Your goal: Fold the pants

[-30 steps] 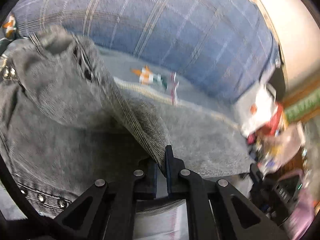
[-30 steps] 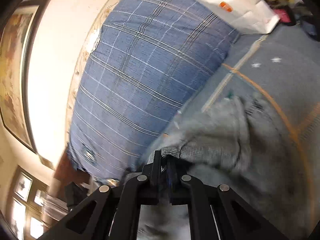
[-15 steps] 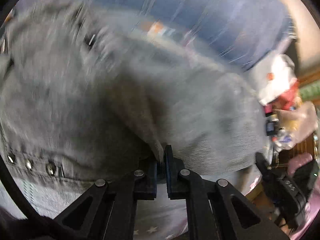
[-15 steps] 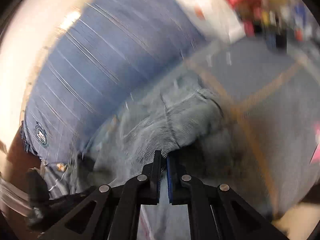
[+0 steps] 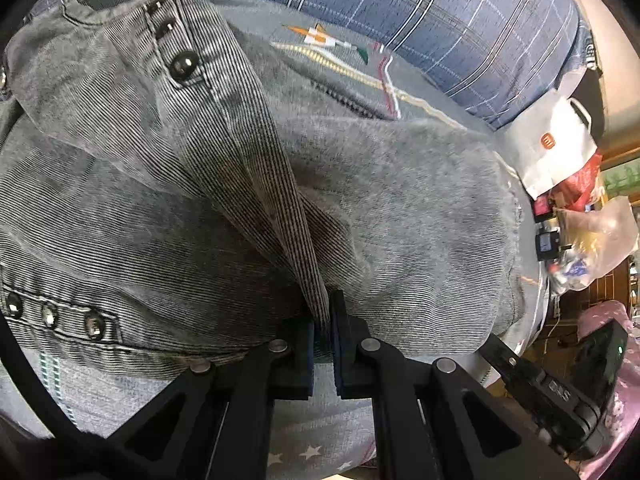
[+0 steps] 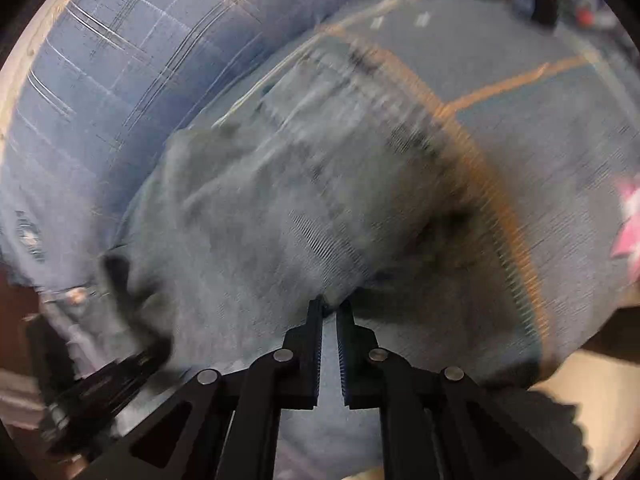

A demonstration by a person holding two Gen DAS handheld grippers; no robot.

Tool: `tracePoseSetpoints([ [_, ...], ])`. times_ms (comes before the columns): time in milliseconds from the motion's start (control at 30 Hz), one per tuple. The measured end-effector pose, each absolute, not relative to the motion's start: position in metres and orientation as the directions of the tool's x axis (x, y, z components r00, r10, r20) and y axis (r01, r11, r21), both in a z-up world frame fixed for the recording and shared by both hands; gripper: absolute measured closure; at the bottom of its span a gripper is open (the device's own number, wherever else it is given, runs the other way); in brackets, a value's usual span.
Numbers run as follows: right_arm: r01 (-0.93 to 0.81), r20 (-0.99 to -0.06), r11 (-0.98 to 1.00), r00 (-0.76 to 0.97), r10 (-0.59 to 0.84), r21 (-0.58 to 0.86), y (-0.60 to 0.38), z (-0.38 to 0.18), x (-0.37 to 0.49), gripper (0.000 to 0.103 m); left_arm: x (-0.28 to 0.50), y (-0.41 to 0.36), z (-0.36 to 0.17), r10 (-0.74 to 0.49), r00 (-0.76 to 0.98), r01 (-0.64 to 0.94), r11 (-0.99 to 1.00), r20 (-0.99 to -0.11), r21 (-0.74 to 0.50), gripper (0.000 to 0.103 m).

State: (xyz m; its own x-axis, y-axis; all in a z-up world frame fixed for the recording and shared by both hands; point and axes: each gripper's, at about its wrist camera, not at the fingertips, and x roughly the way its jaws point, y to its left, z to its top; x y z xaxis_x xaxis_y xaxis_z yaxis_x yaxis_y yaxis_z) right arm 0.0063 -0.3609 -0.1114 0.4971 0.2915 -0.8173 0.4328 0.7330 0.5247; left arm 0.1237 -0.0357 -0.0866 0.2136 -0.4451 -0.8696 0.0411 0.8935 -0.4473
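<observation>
An orange square logo (too small to read) marks the white paper bag [image 5: 554,148]; no legible text elsewhere.

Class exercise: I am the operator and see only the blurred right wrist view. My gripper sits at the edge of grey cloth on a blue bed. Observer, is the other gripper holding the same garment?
Observer: Yes. The left gripper is shut on a ridge of the grey striped denim pants.
Operator: Any detail on the fabric?
Observer: Round metal studs line a seam, sharp in the left wrist view.
Operator: What lies beyond the pants?
Observer: A white paper bag with an orange logo stands past the blue checked quilt.
</observation>
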Motion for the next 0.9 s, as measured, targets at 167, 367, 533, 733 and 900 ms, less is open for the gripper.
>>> tracePoseSetpoints([
  [167, 0.248, -0.755, 0.806, 0.566, 0.330, 0.538, -0.357, -0.066, -0.020, 0.069, 0.126, -0.034, -0.092, -0.435, 0.205, 0.029, 0.898, -0.877, -0.438, 0.096],
  [367, 0.164, -0.603, 0.801, 0.747, 0.281, 0.576, -0.395, -0.013, -0.014, 0.010, 0.114, -0.045, -0.080, -0.424, 0.240, 0.051, 0.904, -0.873, -0.425, 0.096],
  [533, 0.157, -0.639, 0.850, 0.730, 0.243, 0.503, -0.416, -0.022, 0.059, 0.019, 0.116, -0.054, -0.078, -0.398, 0.247, 0.064, 0.917, -0.884, -0.394, 0.096],
  [733, 0.279, -0.783, 0.869, 0.596, 0.176, 0.408, -0.441, -0.076, 0.128, 0.046, 0.121, -0.056, -0.076, -0.410, 0.246, 0.073, 0.912, -0.879, -0.405, 0.096],
  [900, 0.327, -0.816, 0.885, 0.571, 0.094, 0.331, -0.436, -0.092, 0.123, 0.086, 0.124, -0.053, -0.076, -0.417, 0.237, 0.077, 0.909, -0.878, -0.410, 0.096],
])
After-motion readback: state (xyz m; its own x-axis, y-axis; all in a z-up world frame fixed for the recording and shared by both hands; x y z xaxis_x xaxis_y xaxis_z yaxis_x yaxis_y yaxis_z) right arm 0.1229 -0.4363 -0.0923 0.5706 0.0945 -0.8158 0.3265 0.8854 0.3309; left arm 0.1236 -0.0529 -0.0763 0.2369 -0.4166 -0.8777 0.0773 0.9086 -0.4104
